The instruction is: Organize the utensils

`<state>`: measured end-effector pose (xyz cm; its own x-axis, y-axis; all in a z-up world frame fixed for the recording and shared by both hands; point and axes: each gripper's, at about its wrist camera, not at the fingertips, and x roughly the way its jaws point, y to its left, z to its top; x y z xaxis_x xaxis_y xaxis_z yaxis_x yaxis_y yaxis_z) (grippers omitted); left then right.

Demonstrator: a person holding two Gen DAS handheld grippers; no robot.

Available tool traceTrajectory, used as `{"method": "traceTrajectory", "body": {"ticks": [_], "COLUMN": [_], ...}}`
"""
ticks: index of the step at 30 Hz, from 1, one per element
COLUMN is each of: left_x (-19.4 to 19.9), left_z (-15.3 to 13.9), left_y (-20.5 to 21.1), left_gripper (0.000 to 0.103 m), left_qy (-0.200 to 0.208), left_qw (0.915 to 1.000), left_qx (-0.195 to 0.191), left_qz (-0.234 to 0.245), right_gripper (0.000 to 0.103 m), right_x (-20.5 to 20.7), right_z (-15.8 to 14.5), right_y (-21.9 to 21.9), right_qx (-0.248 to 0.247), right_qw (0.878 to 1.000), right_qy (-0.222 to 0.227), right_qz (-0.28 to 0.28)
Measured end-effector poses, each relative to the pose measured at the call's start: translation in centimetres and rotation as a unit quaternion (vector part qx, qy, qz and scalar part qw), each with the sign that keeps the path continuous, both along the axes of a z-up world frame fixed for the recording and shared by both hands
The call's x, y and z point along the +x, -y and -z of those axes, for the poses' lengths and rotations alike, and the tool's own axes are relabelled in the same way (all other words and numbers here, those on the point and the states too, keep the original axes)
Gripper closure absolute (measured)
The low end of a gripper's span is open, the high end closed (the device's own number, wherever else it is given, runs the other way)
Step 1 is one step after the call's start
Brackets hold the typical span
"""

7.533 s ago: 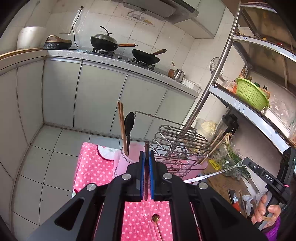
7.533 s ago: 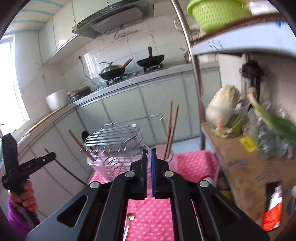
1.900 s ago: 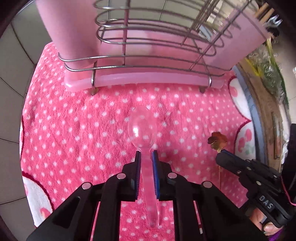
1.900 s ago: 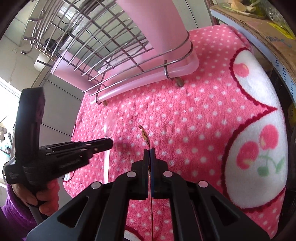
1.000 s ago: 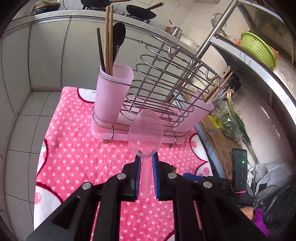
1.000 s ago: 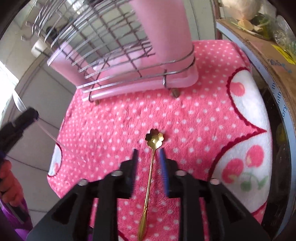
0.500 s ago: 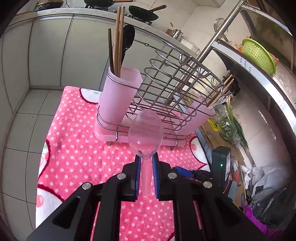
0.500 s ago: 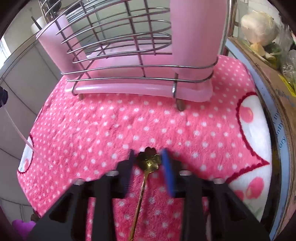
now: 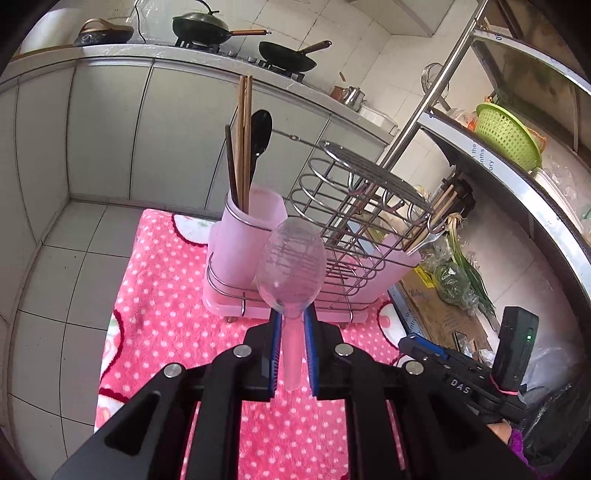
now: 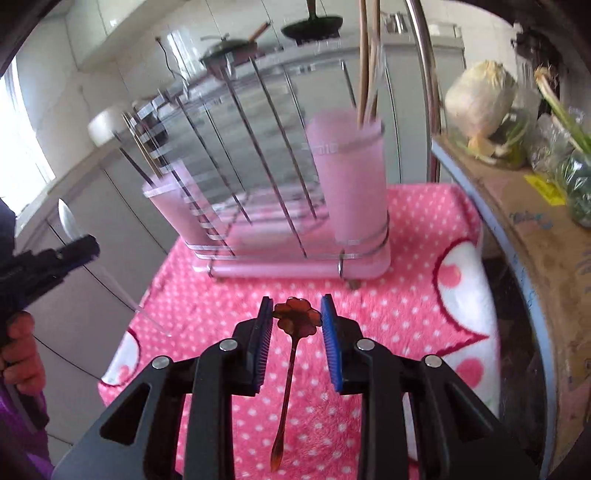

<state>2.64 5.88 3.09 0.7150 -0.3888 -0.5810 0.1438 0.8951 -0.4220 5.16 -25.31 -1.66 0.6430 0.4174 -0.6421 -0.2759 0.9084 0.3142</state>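
My left gripper [image 9: 291, 328] is shut on the handle of a clear plastic spoon [image 9: 291, 266], held in the air in front of the wire utensil rack [image 9: 354, 221]. The rack's left pink cup [image 9: 245, 236] holds chopsticks and a black spoon. The left gripper with the spoon also shows in the right wrist view [image 10: 70, 251]. My right gripper [image 10: 295, 325] is open; the flower-shaped head of a small gold spoon [image 10: 293, 317] sits between its jaws. The spoon lies on the pink dotted cloth [image 10: 406, 295]. The rack's right pink cup [image 10: 347, 177] holds chopsticks.
A cardboard box [image 10: 535, 236] with a cabbage and greens stands right of the cloth. A metal shelf with a green basket [image 9: 506, 136] is at the right. Kitchen cabinets and a stove with pans [image 9: 207, 29] are behind. The tiled floor [image 9: 55, 266] lies to the left.
My left gripper has raised the clear spoon and brought it nearer the rack's left cup. My right gripper tilted up to face the rack, still open around the gold spoon's head.
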Motion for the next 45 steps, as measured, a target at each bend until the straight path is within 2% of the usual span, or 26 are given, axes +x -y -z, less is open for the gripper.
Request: {"method": "traceTrajectory", "body": {"ticks": [10,19,28,37,41,45], "left_x": [-0.6,-0.6,-0.9,-0.3,0.0,0.5], "left_z": [-2.7,-4.5,-6.6,-6.9,-7.3,-7.6], "left_y": [-0.8,-0.9,-1.4,-1.9,-2.1,-2.2], "left_gripper": [0.092,0.092,0.092,0.092,0.092,0.092], "left_qy": [0.036,0.055,0.086,0.086,0.089,0.089], "left_qw": [0.9992,0.9983,0.9960,0.9957,0.9952,0.9950], "left_qx": [0.001,0.003,0.007,0.006,0.010,0.012], "left_qz": [-0.017,-0.020,-0.023,-0.035,-0.039,-0.044], "right_gripper": [0.076,0.076,0.076,0.077,0.078,0.079], "right_x": [-0.5,-0.3,0.2,2.8,4.3,6.0], "right_z": [-6.0,-9.6,-15.0,-21.1,-22.0,-21.4], "right_y": [1.9,2.4,2.8,2.7,2.3,2.0], "right_qx": [0.014,0.019,-0.001,-0.023,-0.031,-0.034], "right_qw": [0.998,0.996,0.992,0.985,0.984,0.984], "right_qy": [0.067,0.087,0.125,0.167,0.175,0.172], "right_qz": [0.009,0.006,0.016,0.029,0.031,0.030]}}
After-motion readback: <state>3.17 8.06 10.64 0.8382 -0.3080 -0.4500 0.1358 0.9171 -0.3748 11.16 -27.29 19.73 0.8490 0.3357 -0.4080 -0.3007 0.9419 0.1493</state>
